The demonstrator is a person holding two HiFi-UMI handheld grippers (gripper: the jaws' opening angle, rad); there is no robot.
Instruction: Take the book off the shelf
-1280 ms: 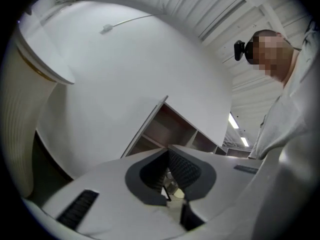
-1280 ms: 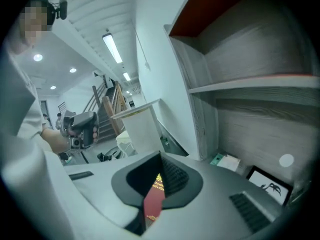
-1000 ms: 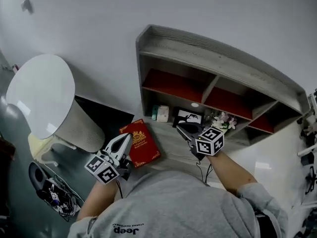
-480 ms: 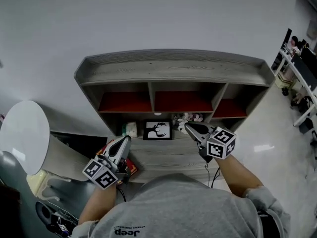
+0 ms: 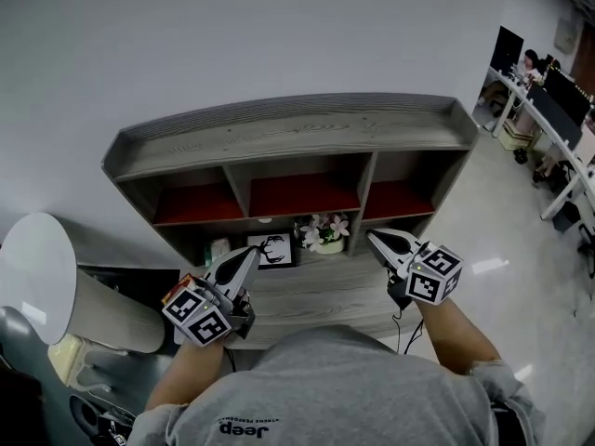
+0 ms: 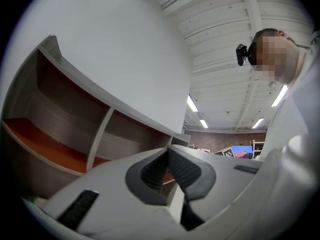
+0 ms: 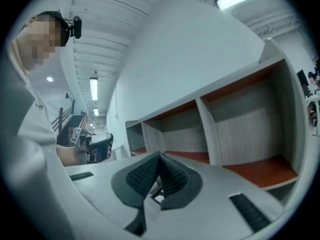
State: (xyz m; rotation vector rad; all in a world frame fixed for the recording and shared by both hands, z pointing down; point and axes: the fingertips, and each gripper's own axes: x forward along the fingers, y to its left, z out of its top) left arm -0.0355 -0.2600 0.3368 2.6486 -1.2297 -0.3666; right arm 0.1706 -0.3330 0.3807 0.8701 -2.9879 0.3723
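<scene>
The grey wooden shelf (image 5: 288, 133) stands against the wall, with three red-floored compartments (image 5: 302, 193) that hold no book. Only a red corner of the book (image 5: 182, 287) shows on the lower ledge, under my left gripper's marker cube. My left gripper (image 5: 251, 253) hangs over the ledge's left part, shut with nothing between its pads (image 6: 172, 166). My right gripper (image 5: 373, 237) hovers at the ledge's right end, shut and holding nothing (image 7: 160, 158). In the right gripper view the left gripper (image 7: 98, 147) appears at the far left.
On the ledge stand a framed deer picture (image 5: 272, 249), a pot of flowers (image 5: 323, 234) and a small pale box (image 5: 218, 249). A round white table (image 5: 35, 269) is at the left. Office desks (image 5: 548, 100) stand far right.
The head view has swung, so the shelf now sits further left. The red book, plain on the ledge a second ago, is now mostly hidden under the left gripper. Both grippers stay shut.
</scene>
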